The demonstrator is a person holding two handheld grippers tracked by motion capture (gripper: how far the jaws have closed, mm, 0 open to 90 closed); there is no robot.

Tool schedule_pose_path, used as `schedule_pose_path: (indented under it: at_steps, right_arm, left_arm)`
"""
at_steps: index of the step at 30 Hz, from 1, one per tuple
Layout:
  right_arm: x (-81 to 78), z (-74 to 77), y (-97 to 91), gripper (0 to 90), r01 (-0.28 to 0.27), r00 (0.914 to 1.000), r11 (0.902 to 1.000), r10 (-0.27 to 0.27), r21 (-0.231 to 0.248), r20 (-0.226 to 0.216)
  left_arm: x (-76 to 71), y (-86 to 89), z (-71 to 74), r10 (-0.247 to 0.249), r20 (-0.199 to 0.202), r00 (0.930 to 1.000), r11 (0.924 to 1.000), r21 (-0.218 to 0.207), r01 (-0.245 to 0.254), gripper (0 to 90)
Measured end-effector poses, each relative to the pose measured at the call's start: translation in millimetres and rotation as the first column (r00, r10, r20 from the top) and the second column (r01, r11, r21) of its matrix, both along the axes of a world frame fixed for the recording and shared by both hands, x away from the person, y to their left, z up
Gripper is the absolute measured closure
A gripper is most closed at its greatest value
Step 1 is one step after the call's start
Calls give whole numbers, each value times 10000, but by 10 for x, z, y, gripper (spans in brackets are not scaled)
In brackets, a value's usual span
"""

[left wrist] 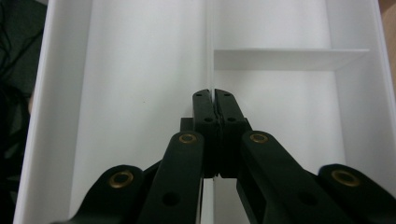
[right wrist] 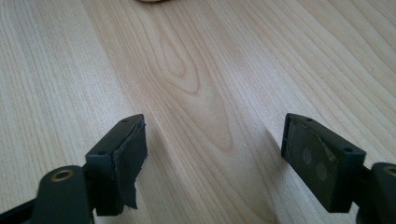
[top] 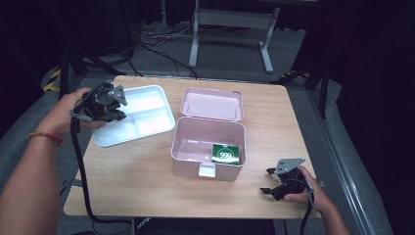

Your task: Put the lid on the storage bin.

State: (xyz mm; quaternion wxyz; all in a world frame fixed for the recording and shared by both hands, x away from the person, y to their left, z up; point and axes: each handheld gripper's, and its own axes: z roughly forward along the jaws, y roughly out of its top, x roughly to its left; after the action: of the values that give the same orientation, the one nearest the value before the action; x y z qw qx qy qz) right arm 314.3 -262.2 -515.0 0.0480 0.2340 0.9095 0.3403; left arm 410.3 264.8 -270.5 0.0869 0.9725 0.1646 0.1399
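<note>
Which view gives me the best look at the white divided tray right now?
The high view: it shows the whole white divided tray on the table, left of the pink box. The left gripper view shows its dividers and compartments close up, behind the shut left gripper. The right gripper view shows bare wooden tabletop.

We see a white tray (top: 147,122) beside a pale pink box (top: 208,147) on our light woodgrain table (top: 274,122). Inside the box lies a green card (top: 226,153) with white numerals.

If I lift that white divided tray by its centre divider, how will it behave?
The white tray looks like thin, rigid plastic, so probably light and stiff. Its glossy divider wall may be slippery. Held at one narrow point by the left gripper, it could tilt.
</note>
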Motion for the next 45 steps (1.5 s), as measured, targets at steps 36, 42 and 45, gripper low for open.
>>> schedule_pose_path:
  at_steps: [36, 42, 45]
  right_arm:
    - [-27, 0, -36, 228, -27, 10000, 10000, 27, -7, 22]
    - [-31, 0, -26, 228, -69, 10000, 10000, 69, 19, -14]
    - [-25, -4, -26, 223, -74, 10000, 10000, 74, 36, -46]
  left_arm:
    - [169, -1785, -612, -3825, -1010, 9184, 9128, -1950, 3587, 894]
    - [157, -1679, -686, -4174, -1278, 8997, 8890, -2628, 3751, 894]
    - [128, -1670, -719, -4300, -1351, 8927, 8825, -2717, 3839, 894]
